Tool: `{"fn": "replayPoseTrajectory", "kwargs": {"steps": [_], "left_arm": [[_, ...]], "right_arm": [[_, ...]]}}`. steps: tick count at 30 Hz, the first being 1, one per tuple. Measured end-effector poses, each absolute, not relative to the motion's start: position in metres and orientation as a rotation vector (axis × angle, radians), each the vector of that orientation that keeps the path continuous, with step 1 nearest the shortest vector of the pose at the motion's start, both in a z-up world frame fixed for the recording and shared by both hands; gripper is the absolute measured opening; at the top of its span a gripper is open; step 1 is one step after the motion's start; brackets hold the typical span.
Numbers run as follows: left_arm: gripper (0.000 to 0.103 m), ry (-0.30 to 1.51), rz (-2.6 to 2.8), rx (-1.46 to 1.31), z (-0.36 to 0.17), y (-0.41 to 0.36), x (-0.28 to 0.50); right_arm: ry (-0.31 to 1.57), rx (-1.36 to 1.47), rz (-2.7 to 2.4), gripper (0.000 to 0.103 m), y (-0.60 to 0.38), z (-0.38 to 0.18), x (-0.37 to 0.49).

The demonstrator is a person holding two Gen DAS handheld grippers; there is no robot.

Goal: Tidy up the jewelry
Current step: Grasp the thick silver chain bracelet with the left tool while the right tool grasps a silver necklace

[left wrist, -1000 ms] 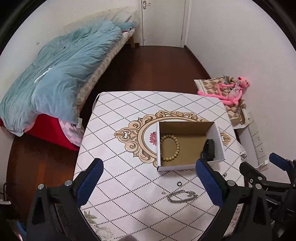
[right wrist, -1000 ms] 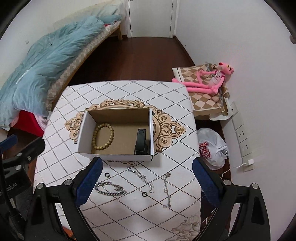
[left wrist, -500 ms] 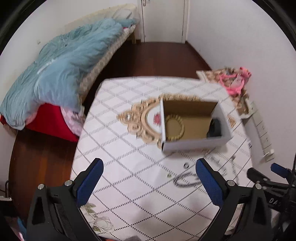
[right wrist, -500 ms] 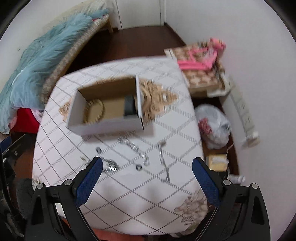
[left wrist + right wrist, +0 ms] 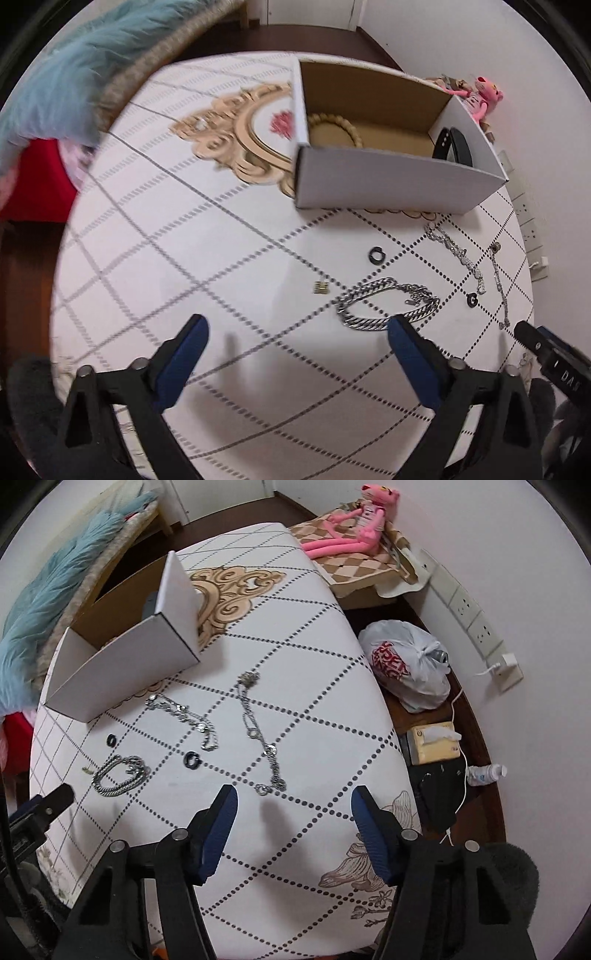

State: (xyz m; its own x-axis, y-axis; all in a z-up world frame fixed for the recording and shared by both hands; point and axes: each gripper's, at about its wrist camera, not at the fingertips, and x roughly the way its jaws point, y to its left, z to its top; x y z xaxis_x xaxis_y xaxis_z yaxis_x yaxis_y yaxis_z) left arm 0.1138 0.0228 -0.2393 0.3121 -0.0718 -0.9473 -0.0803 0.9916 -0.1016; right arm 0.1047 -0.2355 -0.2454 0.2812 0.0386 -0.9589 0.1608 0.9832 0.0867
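We hold both grippers low over the table point(image 5: 155, 236), tilted downward. The left gripper point(image 5: 295, 332) is spread wide, its right finger at the silver chain bracelet point(image 5: 388, 304). The right gripper point(image 5: 293, 808) is spread, empty, just short of a thin chain point(image 5: 258, 723). The box point(image 5: 391, 184) holds a bead bracelet point(image 5: 338, 125).

The left gripper point(image 5: 295, 332) hangs wide open over the table point(image 5: 166, 240), holding nothing. A chain bracelet point(image 5: 388, 302) lies just beyond its right finger point(image 5: 410, 354). The box point(image 5: 388, 184) near the far edge holds a bead bracelet point(image 5: 343, 127).
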Motion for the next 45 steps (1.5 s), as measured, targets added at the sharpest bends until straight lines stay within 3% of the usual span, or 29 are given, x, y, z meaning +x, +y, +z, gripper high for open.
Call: {"fn": "replayPoseTrajectory", "kwargs": {"steps": [2,5,8,9,10,11,30,36,37,40,45], "left_arm": [[0.084,1.274,-0.02,-0.16,-0.246,0.017,0.118],[0.078,1.286,-0.039,-0.137,-0.255,0.004,0.124],[0.063,1.245,-0.048,-0.025,-0.254,-0.017,0.125],[0.054,1.231,-0.06,0.005,-0.253,-0.023,0.124],[0.03,1.209,-0.085,0.047,-0.251,-0.031,0.122],[0.013,1.197,-0.124,0.061,-0.249,-0.039,0.119],[0.011,1.145,-0.21,-0.112,-0.203,0.01,0.086],[0.011,1.141,-0.202,-0.138,-0.202,0.013,0.088],[0.011,1.142,-0.2,-0.14,-0.203,0.013,0.089],[0.011,1.14,-0.203,-0.144,-0.201,0.013,0.089],[0.011,1.129,-0.215,-0.157,-0.192,0.013,0.088]], "right_arm": [[1.282,0.186,-0.089,0.066,-0.238,-0.25,0.104],[1.283,0.194,-0.096,0.065,-0.239,-0.253,0.104],[1.268,0.197,-0.109,0.065,-0.243,-0.252,0.105],[1.264,0.202,-0.115,0.065,-0.245,-0.252,0.105],[1.262,0.209,-0.121,0.065,-0.247,-0.252,0.104],[1.26,0.217,-0.124,0.065,-0.249,-0.252,0.105],[1.26,0.275,-0.087,0.064,-0.253,-0.255,0.088],[1.222,0.159,-0.073,0.057,-0.227,-0.263,0.1],[1.218,0.135,-0.075,0.048,-0.223,-0.263,0.102],[1.188,0.045,-0.085,0.008,-0.21,-0.263,0.105],[1.209,0.07,-0.043,0.005,-0.207,-0.259,0.103]]}}
